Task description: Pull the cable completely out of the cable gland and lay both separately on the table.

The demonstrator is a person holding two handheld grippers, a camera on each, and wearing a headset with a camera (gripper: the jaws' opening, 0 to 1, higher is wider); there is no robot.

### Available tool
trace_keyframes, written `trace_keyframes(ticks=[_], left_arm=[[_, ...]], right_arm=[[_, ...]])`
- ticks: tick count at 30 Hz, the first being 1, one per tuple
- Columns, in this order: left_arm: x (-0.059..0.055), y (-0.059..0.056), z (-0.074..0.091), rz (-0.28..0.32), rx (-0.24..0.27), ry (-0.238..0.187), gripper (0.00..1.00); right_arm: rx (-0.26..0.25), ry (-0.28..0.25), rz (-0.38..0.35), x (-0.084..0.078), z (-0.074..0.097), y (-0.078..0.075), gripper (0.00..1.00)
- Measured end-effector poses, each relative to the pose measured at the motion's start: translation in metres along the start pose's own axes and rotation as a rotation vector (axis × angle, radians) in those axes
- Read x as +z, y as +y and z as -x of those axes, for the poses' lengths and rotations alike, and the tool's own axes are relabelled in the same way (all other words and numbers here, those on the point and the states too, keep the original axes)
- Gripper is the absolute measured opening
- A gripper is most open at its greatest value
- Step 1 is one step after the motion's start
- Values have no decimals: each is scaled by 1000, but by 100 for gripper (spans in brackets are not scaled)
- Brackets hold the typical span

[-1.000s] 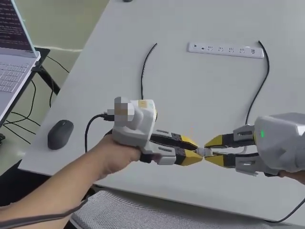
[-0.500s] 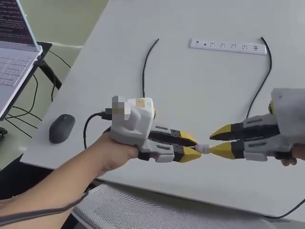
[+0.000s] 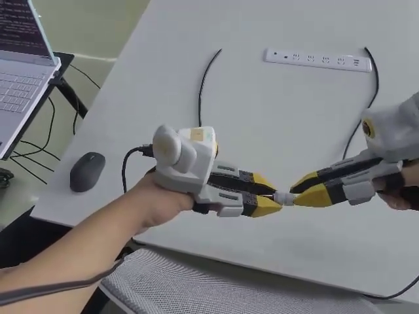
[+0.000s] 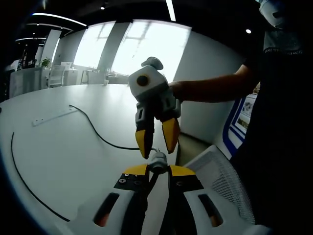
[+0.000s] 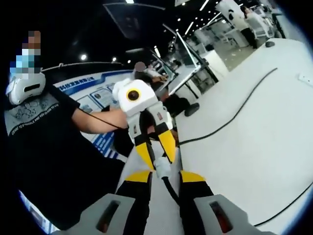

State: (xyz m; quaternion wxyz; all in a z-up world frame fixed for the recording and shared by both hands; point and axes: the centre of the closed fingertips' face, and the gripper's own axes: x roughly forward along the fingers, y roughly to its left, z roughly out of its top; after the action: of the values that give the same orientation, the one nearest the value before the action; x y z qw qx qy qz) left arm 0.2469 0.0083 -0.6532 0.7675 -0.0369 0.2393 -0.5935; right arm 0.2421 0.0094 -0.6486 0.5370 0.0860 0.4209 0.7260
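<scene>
- Head view: white counter (image 3: pixel 275 118) underneath, with both tongs meeting tip to tip above its near edge.
- Left tongs (image 3: pixel 275 196) pinch the cable gland (image 3: pixel 284 196).
- Right tongs (image 3: pixel 296 193) straddle the black cable (image 5: pixel 168 188) beside the gland; grip cannot be told.

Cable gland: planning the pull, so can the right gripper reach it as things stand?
Probably yes: the right gripper sits open, tips right at the cable gland, nothing between. The left gripper grips the gland's far side, leaving this end free.
</scene>
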Motion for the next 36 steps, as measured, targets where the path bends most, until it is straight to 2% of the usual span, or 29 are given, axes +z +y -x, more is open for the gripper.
trace_keyframes(ticks=[8, 13, 16, 22, 27, 30, 36], left_arm=[[-1, 1, -2, -12, -3, 11, 15], [0, 4, 0, 11, -3, 3, 15], [0, 4, 0, 17, -6, 1, 15], [-2, 4, -1, 49, -10, 7, 15], [-3, 3, -2, 73, -18, 8, 15], [-3, 2, -2, 80, -16, 5, 15], [-2, 4, -2, 107, -2, -16, 15]], right_arm=[[6, 13, 32, -4, -4, 1, 9], [-25, -3, 126, -1, -3, 0, 8], [-80, 20, 245, 0, -2, 0, 8], [-227, 83, 492, -2, -5, 0, 7], [-337, 155, 697, -4, -5, -1, 7], [-375, 168, 759, -5, -4, -1, 7], [-403, 171, 790, -4, -3, -4, 7]])
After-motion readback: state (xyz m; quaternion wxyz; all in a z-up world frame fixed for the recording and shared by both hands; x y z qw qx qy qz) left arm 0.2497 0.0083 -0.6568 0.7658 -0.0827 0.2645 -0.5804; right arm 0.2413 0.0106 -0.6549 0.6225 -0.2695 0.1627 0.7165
